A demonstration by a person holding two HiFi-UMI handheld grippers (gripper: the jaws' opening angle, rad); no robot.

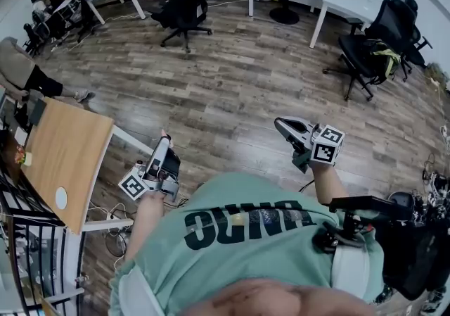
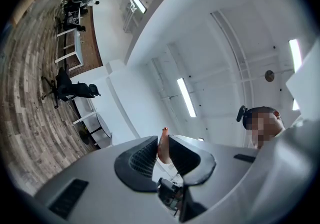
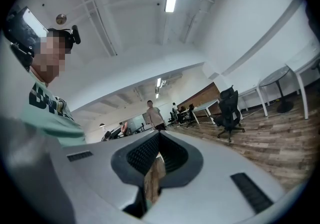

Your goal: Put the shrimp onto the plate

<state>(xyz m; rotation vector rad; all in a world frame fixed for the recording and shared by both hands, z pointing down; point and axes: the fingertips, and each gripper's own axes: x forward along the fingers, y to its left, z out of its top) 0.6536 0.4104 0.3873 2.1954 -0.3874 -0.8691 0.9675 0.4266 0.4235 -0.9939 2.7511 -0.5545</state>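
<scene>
Bright, even light from ceiling light strips (image 2: 186, 97); faint shadows on the floor (image 1: 232, 96). Strong fisheye bending, dark corners in both gripper views.

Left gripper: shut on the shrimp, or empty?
Shut on the shrimp: the left gripper pinches its pale orange body between both pads, tail tip poking above.

Head camera looked steeply down past the person's shirt (image 1: 246, 237) onto the wood floor (image 1: 232, 89). Camera on left gripper (image 2: 164, 147), close behind the jaws, tilted up at ceiling (image 2: 225, 58); on right gripper (image 3: 156, 154), level across the room. All shared the floor.
</scene>
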